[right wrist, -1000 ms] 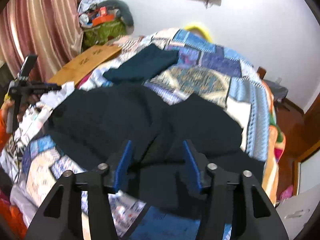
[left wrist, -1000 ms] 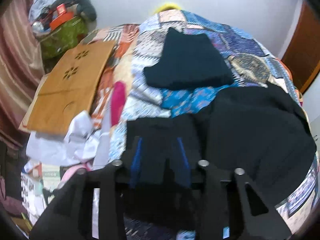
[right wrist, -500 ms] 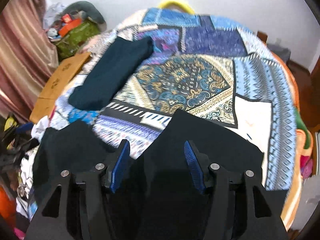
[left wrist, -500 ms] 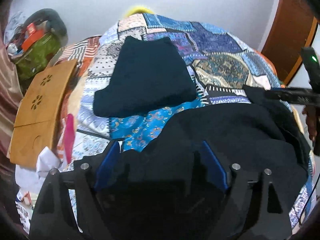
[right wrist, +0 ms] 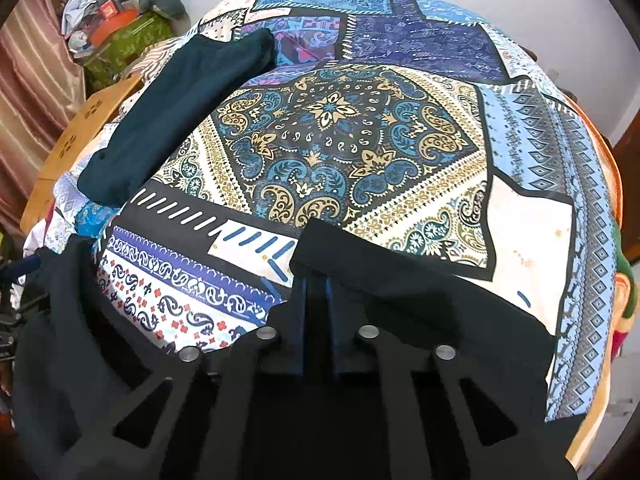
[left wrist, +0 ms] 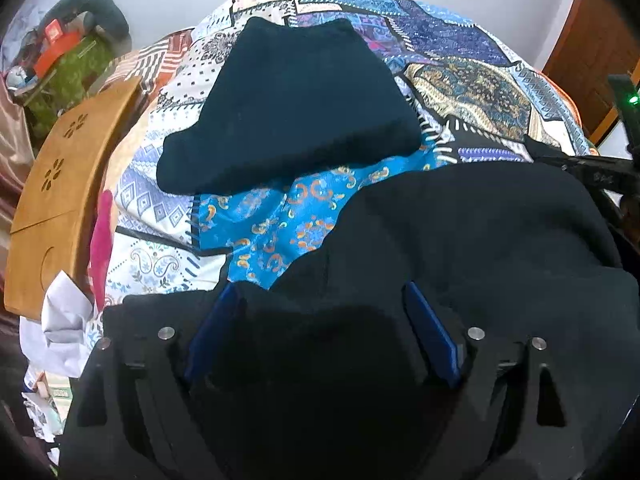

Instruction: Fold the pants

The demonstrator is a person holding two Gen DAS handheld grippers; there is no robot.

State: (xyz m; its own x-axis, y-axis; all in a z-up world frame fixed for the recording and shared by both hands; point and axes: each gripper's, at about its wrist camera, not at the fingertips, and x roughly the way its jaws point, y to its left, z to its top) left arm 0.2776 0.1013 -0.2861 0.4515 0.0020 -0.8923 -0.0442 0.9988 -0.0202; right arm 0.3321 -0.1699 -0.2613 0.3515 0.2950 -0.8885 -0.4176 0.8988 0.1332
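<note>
Left gripper (left wrist: 320, 300) agape, black pants (left wrist: 460, 240) beneath

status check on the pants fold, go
Left gripper open over black pants, jaws just widened. Right gripper shut on pants edge. Folded dark garment lies clear beyond.

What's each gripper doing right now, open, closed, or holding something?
Left gripper: open, just widened, black fabric pants between its blue pads, not pinched.
Right gripper: just closed, shut on the pants' edge.
</note>
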